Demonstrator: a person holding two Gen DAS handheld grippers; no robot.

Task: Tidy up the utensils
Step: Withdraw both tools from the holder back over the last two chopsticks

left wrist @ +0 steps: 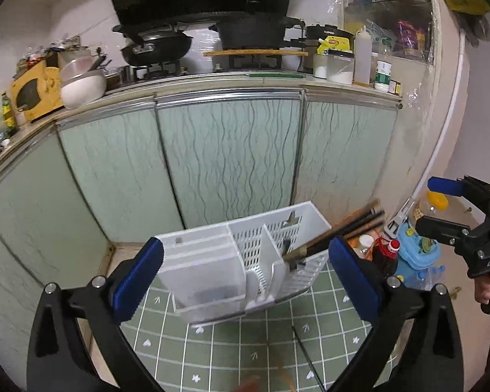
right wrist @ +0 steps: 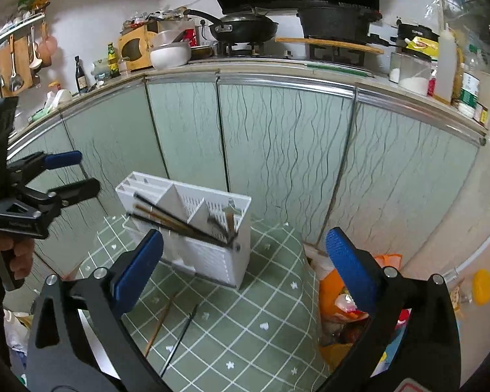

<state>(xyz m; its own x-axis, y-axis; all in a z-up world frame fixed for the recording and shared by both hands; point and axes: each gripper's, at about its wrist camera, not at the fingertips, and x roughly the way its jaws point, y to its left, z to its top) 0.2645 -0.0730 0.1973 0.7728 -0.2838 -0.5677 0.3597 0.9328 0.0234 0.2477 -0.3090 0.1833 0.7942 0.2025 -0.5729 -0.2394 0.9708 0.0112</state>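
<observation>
Both my grippers stand spread wide with nothing between the pads: the left gripper frames the white utensil holder from the near side, and the right gripper hangs above the green checked mat just in front of it.

The risk I see is the holder itself. It is light, slotted plastic, and a bundle of dark and wooden chopsticks lies slanted across its top, tips down in the right compartment and the other ends jutting over the left rim. If I come in low and clip those overhanging ends, I judge they could lever out or tip the holder. Two more loose chopsticks lie flat on the mat near me; they are thin and hug the surface, so my pads may slide over them or push them away rather than pinch them.

The holder stands upright on the mat, close to the pale green cabinet doors, with solid slots on its left and ribbed sections to the right.
</observation>
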